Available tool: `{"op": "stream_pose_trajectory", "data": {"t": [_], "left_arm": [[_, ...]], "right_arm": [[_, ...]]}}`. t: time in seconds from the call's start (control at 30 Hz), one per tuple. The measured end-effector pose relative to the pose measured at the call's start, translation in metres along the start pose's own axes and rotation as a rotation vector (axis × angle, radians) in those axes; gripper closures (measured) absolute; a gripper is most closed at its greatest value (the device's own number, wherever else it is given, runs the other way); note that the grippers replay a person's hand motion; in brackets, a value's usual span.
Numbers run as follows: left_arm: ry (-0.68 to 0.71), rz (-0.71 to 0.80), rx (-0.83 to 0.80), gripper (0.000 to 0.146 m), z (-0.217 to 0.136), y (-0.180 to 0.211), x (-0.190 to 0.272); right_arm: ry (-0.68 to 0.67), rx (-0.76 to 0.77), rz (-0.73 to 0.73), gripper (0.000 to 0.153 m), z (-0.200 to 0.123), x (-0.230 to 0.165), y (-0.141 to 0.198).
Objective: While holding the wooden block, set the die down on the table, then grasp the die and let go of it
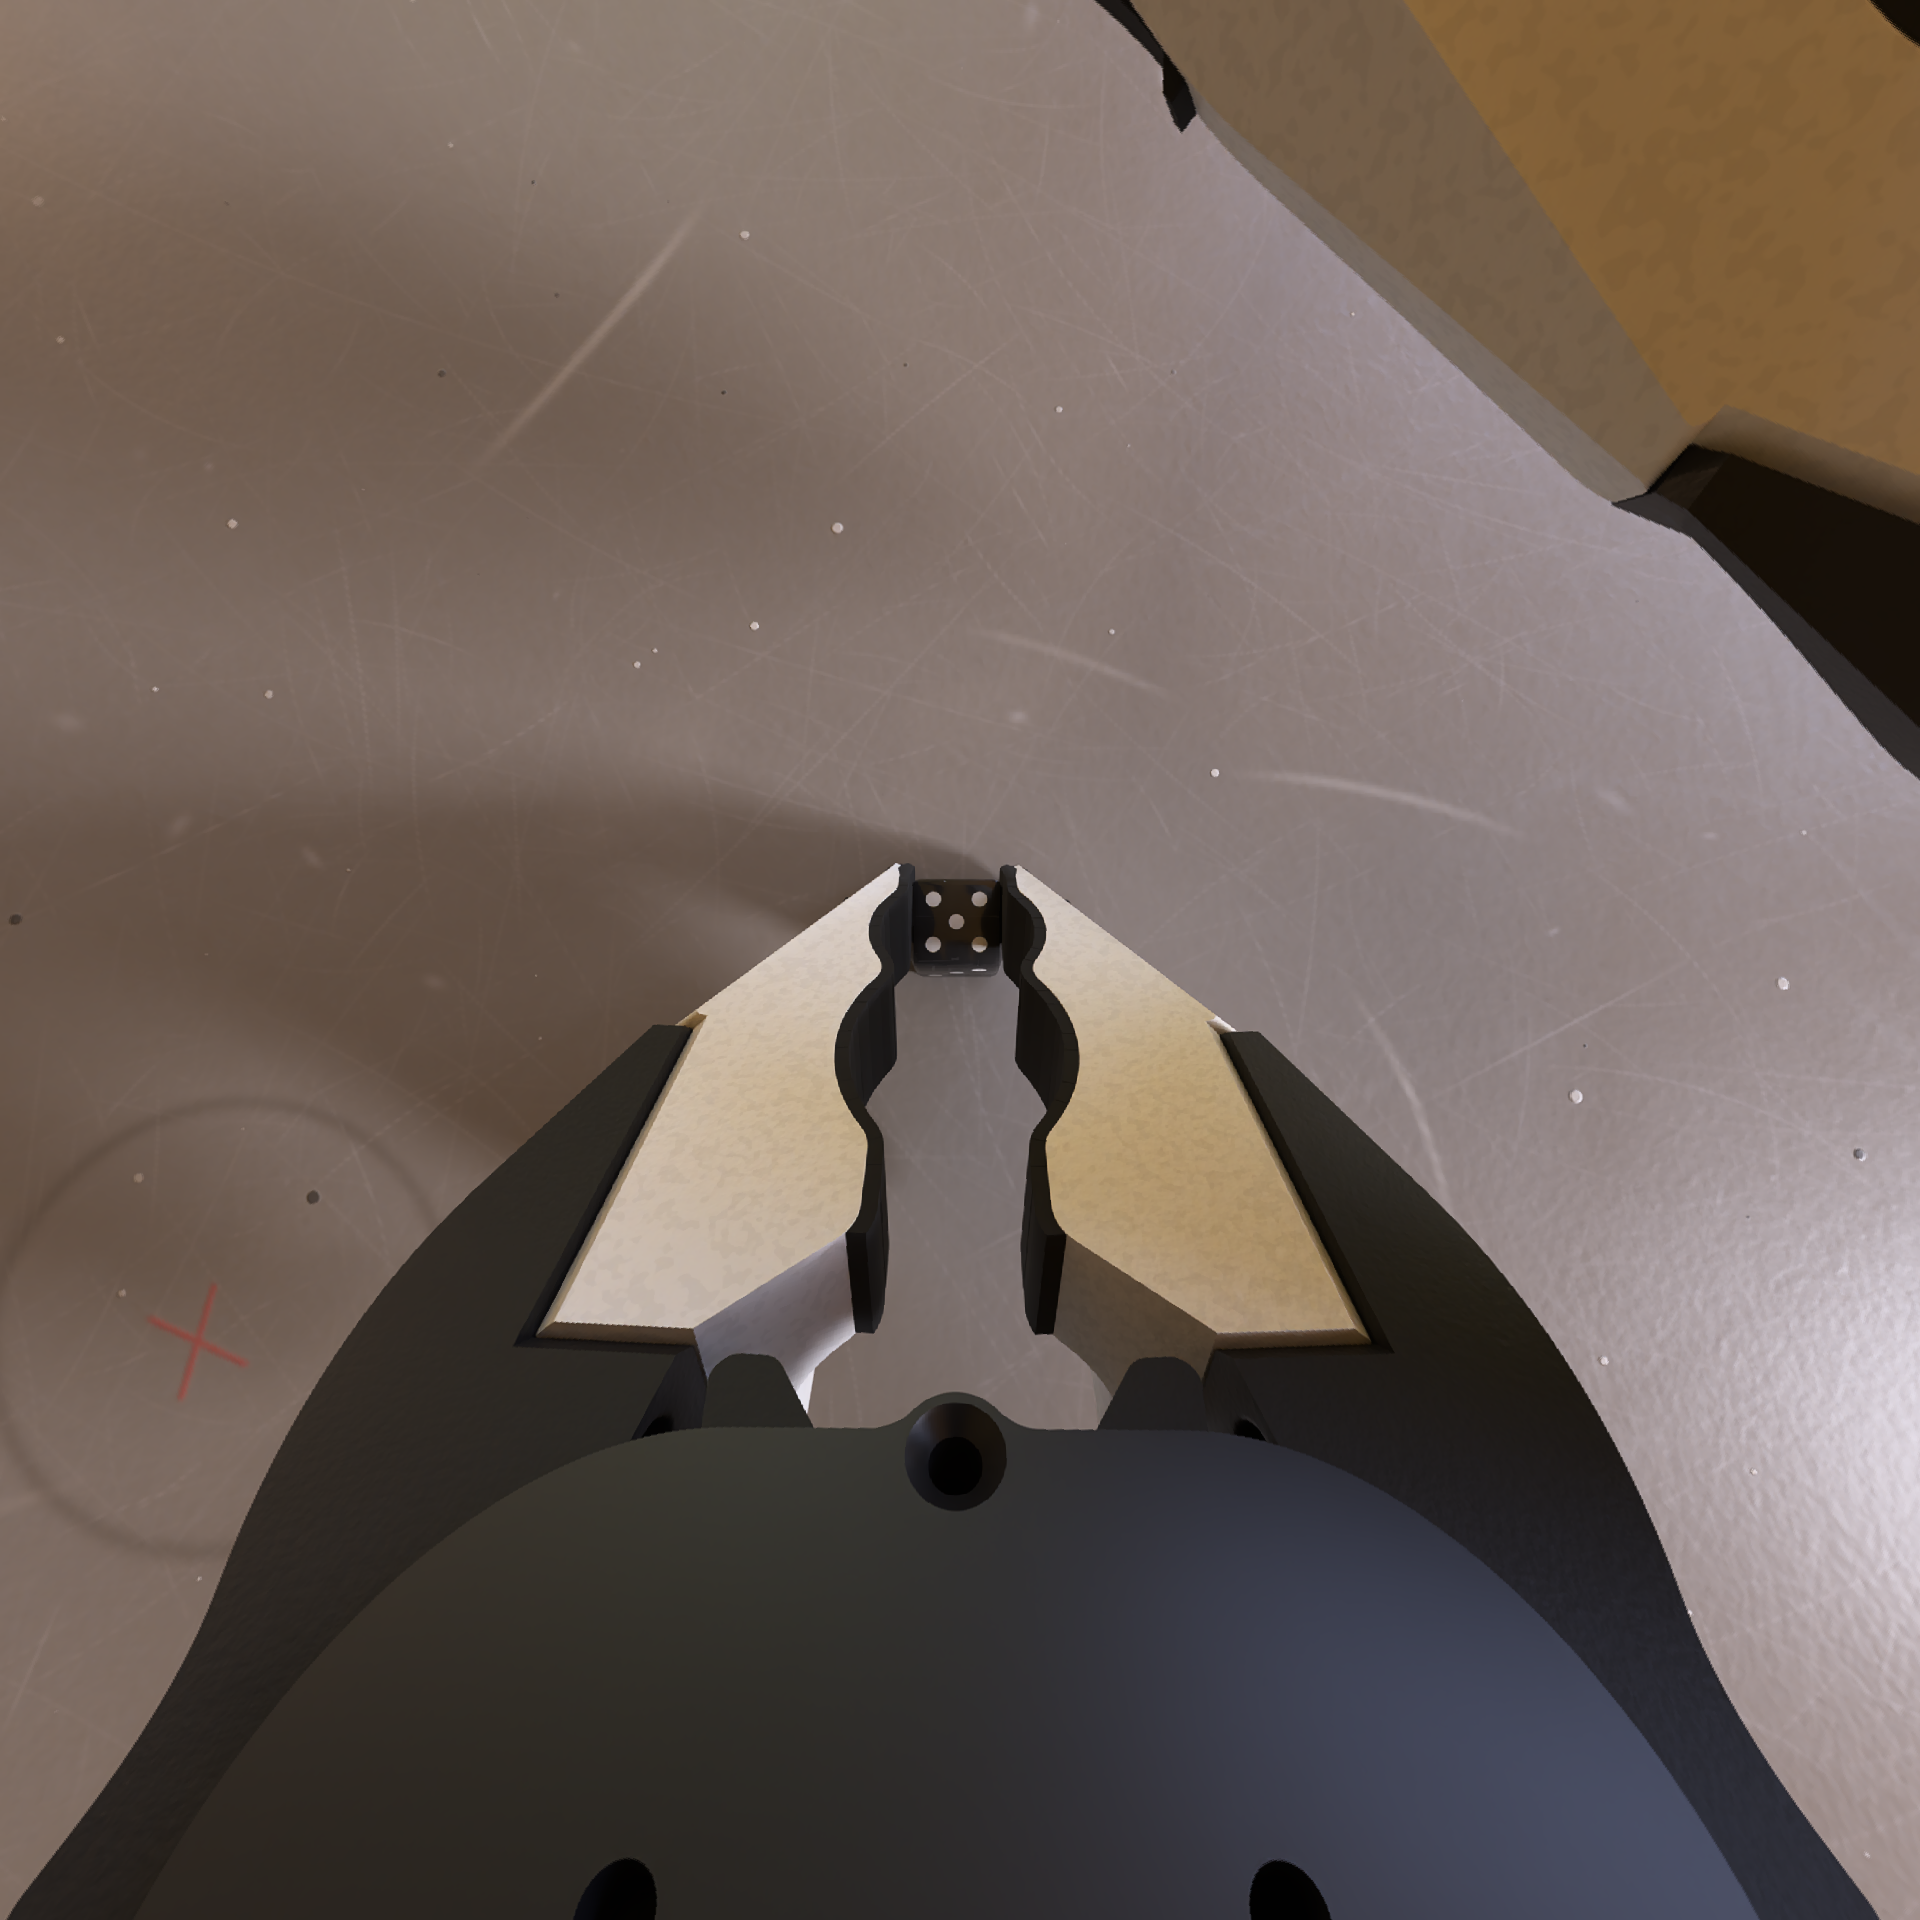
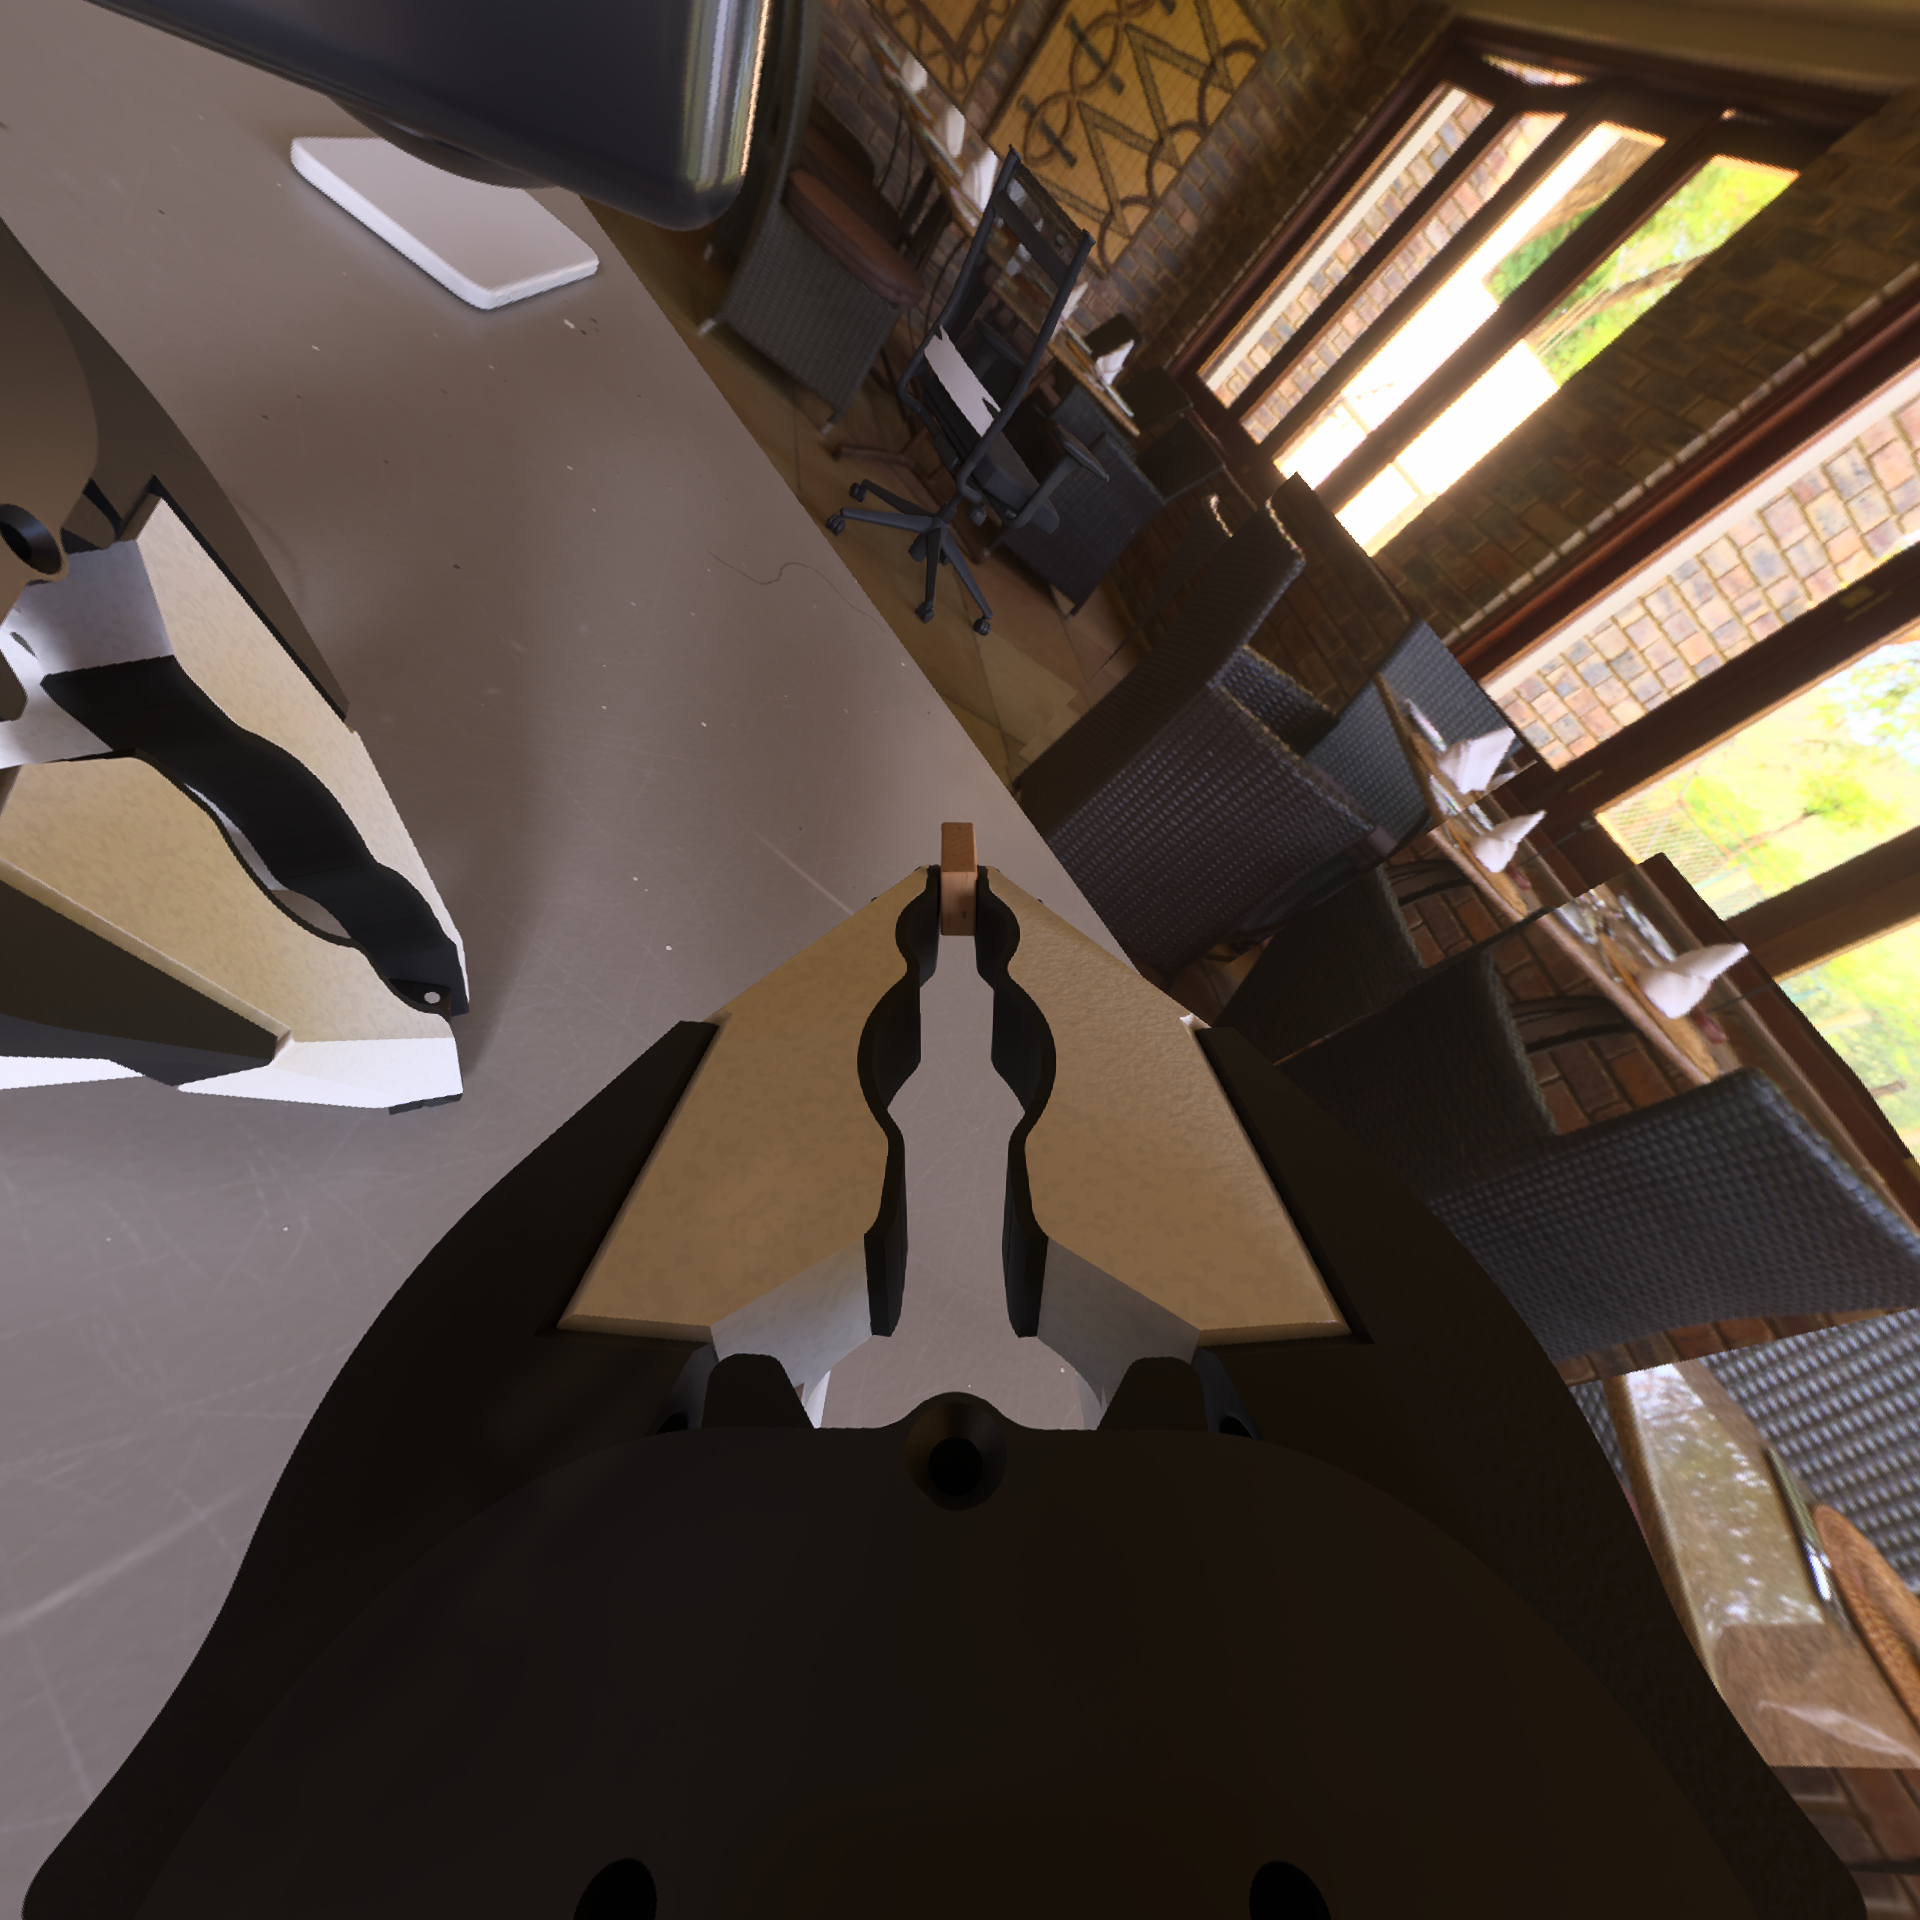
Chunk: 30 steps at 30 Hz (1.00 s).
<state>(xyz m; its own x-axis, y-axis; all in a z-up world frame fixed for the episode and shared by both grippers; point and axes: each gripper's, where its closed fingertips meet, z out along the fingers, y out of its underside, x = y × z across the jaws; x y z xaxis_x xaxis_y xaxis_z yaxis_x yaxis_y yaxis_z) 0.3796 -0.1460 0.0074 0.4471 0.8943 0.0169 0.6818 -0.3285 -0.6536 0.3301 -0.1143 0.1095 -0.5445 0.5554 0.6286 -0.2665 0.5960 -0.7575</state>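
Between the tips of the left gripper [image 1: 957,920] sits the die [image 1: 956,928], a small black cube with white pips, pinched on two opposite flat faces just above the grey desk [image 1: 520,468]. It looks light, rigid and smooth, so a slight squeeze on parallel faces should do. To the right, the right gripper [image 2: 958,902] is clamped on the thin wooden block [image 2: 958,878], held off the desk. No containers show.

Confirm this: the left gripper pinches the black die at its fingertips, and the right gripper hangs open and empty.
Not quite. The right gripper is not empty: the right wrist view shows it shut on the wooden block. The left gripper does pinch the black die at its fingertips.
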Motion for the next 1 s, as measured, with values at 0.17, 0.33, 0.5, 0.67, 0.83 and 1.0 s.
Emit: {"op": "stream_pose_trajectory", "data": {"t": [0.17, 0.33, 0.5, 0.67, 0.83, 1.0], "left_arm": [[0.043, -0.052, -0.015, 0.130, -0.0020, 0.0013, 0.0025], [0.067, -0.094, -0.018, 0.130, -0.0042, -0.0001, 0.0064], [0.058, -0.091, -0.039, 0.130, -0.0039, 0.0023, 0.0072], [0.049, -0.071, -0.043, 0.130, -0.0044, 0.0034, 0.0074], [0.044, -0.039, -0.060, 0.130, -0.0055, 0.0050, 0.0073], [0.049, -0.008, -0.065, 0.130, -0.0051, 0.0051, 0.0074]], "right_arm": [[-0.001, -0.002, -0.001, 0.147, 0.0002, -0.0002, 0.0004], [-0.001, -0.002, 0.001, 0.147, 0.0002, 0.0000, 0.0008], [-0.001, -0.002, 0.001, 0.147, 0.0002, 0.0000, 0.0008], [-0.001, -0.002, -0.001, 0.147, 0.0002, -0.0002, 0.0006], [-0.001, -0.002, -0.001, 0.147, 0.0002, -0.0001, 0.0007], [-0.002, -0.002, -0.001, 0.147, 0.0002, -0.0001, 0.0007]]}}
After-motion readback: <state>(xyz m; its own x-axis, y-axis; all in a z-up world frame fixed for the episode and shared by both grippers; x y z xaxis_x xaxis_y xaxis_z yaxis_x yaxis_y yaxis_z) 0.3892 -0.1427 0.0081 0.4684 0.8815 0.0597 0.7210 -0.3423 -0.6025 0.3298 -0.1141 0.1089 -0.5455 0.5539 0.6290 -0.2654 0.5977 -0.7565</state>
